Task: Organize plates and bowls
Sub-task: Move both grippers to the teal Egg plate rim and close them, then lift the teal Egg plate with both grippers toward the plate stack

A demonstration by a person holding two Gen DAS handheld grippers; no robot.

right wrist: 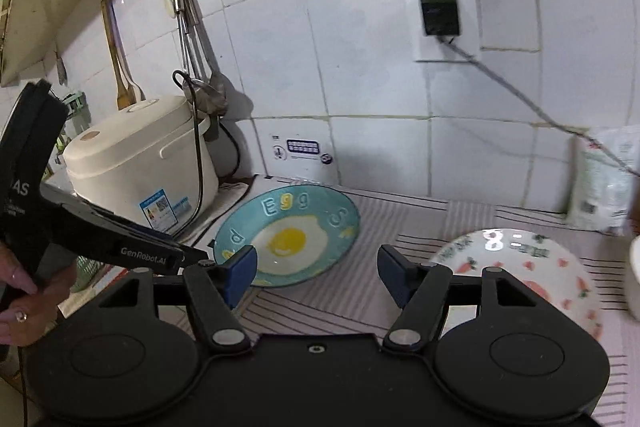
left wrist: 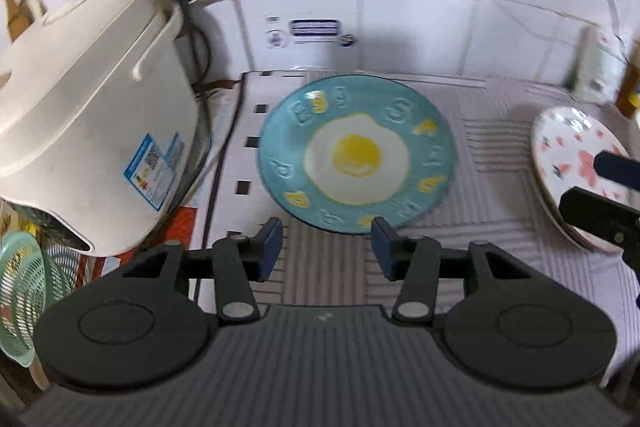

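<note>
A teal plate with a fried-egg picture [left wrist: 356,155] lies flat on the striped mat [left wrist: 480,247], just ahead of my left gripper [left wrist: 326,247], which is open and empty. The plate also shows in the right wrist view [right wrist: 288,235]. A white plate with pink flower prints [left wrist: 576,179] lies to the right; in the right wrist view [right wrist: 520,267] it sits just right of my right gripper [right wrist: 316,275], which is open and empty above the mat. The right gripper's body shows at the right edge of the left wrist view.
A white rice cooker [left wrist: 88,131] stands at the left beside the teal plate. A green strainer [left wrist: 20,287] sits lower left. Utensils [right wrist: 188,27] hang on the tiled wall. A white packet [right wrist: 600,179] leans at the back right. A wall socket with a plug [right wrist: 440,15] trails a cord.
</note>
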